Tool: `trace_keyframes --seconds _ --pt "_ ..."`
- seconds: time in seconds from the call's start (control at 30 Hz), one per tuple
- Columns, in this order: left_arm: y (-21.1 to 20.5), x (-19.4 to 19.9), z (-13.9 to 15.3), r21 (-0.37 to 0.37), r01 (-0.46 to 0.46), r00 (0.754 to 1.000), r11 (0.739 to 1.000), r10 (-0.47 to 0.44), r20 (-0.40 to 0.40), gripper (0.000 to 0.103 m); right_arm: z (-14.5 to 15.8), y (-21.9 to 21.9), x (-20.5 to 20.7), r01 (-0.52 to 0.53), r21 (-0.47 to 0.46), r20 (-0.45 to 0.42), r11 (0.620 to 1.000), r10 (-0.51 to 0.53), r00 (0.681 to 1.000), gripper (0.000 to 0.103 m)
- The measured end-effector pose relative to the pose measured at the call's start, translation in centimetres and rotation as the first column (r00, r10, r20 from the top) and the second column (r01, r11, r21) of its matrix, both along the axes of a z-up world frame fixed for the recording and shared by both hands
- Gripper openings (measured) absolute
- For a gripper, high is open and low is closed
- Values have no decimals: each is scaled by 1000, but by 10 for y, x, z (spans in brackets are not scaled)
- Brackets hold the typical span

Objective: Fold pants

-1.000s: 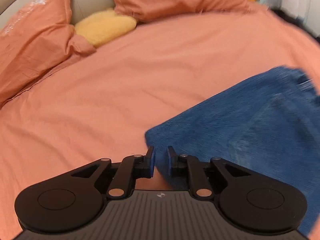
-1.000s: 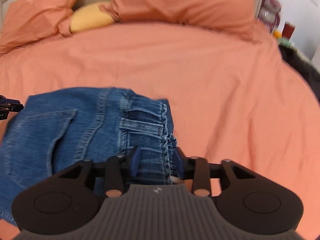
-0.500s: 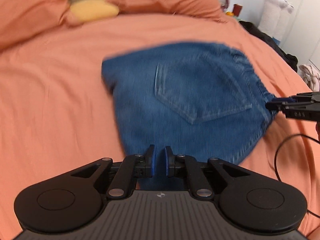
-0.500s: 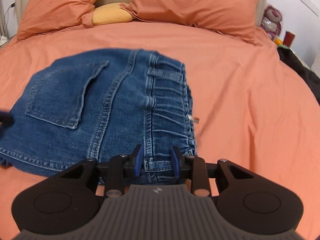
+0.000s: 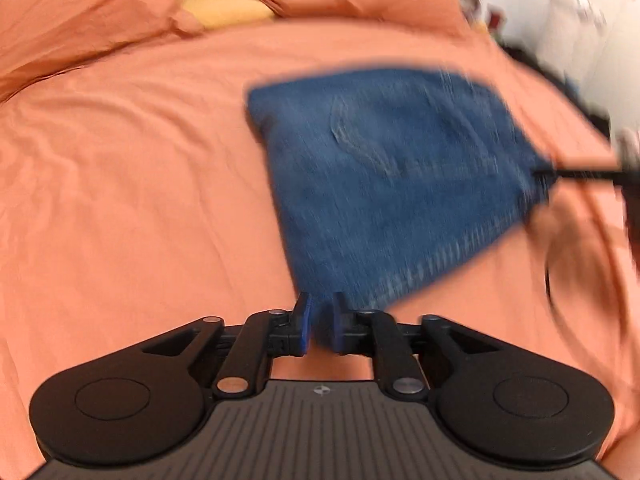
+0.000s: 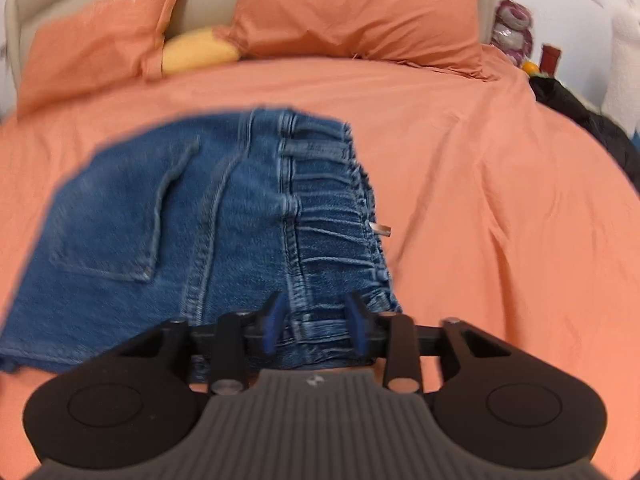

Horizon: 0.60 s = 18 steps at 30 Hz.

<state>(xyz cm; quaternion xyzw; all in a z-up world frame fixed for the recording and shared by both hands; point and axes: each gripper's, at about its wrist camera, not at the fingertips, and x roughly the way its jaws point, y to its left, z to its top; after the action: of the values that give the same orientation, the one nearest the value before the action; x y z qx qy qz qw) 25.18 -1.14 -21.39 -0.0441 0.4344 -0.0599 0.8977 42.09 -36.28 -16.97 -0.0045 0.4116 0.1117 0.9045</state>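
Folded blue denim pants [image 6: 192, 232] lie flat, pocket up.

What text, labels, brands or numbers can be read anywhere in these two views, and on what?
None can be read.
Small white emblem on the left gripper body: a mark, not letters.
Same emblem on the right gripper body: no letters.
White print on the left pillow: blurred, unreadable.
Folded jeans: no legible tag.

The pants [image 6: 192, 236] are blue denim cloth, coarse-woven, with raised stitched seams. The bed [image 6: 480, 208] is covered in matt orange cloth, softly wrinkled. Each tool [image 6: 314, 326] looks like matt black plastic with blue pads [image 6: 274, 320] and small metal pins
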Motion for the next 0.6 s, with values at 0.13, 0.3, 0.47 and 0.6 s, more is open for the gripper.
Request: trace_keyframes --seconds 0.13,0.3,0.47,0.6 --pt "25 29 12 -125 -101 992 987 110 62 76 6 -31 -12 158 170 2 973 -161 987 83" --pt "43 78 -6 -291 -156 986 944 164 5 79 -32 -76 -6 343 442 -200 829 -281 938 82" --pt "48 110 -35 -350 -181 983 919 172 -57 79 -68 -89 3 430 589 -304 684 -305 903 82" --pt "45 129 -47 -330 -167 986 929 157 -56 79 -74 -86 14 432 610 -298 664 -313 902 83"
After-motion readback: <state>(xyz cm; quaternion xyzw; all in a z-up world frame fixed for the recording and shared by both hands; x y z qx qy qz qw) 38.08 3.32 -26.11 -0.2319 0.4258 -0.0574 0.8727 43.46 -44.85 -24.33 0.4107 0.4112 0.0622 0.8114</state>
